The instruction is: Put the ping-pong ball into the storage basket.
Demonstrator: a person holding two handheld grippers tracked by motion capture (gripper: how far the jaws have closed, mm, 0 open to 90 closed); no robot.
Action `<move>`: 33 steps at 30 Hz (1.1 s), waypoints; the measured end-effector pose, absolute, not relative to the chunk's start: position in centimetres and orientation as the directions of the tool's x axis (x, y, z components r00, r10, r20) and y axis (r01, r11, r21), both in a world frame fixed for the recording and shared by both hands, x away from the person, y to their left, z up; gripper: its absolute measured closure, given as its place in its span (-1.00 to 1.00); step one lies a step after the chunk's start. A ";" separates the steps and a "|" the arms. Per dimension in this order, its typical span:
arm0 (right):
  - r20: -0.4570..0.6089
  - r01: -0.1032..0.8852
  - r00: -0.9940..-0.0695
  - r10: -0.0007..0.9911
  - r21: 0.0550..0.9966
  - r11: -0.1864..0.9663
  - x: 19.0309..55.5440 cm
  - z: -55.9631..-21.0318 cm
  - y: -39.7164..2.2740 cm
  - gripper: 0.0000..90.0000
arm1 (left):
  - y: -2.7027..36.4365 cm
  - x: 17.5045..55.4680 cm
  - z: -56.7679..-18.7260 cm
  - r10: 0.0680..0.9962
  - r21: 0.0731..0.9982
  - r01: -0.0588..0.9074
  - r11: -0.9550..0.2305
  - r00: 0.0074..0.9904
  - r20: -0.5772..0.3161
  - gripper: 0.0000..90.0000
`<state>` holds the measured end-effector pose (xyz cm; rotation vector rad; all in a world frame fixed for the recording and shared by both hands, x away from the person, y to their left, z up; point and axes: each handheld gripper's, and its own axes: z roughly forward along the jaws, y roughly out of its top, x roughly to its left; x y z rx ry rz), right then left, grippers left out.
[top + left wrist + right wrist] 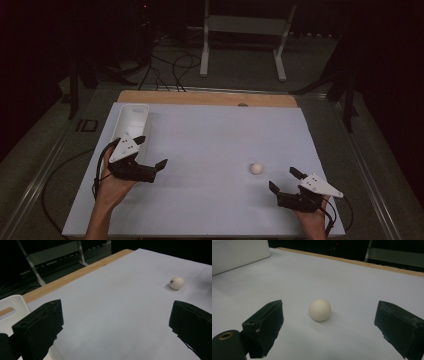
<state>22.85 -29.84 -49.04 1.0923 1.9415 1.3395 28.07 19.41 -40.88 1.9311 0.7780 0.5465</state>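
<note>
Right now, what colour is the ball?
Off-white, cream. The ball shows best in the right gripper view.

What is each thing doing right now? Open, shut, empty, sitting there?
Left gripper: open, holding nothing, beside the tray.
Right gripper: open, holding nothing, aimed at the ball.
Ball: resting on the table, untouched, apart from both grippers.
Tray: upright at the table's far left corner, looks empty.
Table: covered by a white sheet.

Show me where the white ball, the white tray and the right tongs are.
white ball (320,309), right gripper view, middle of its front.
white tray (131,121), high view, its bare floor.
right tongs (284,181), high view, midway between the tips.
</note>
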 end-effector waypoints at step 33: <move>0.016 0.318 -0.523 0.852 0.931 0.178 22.8 -48.8 -29.9 -0.82 | 15.9 31.1 -39.9 0.639 0.864 0.273 -0.424 0.766 0.072 -1.00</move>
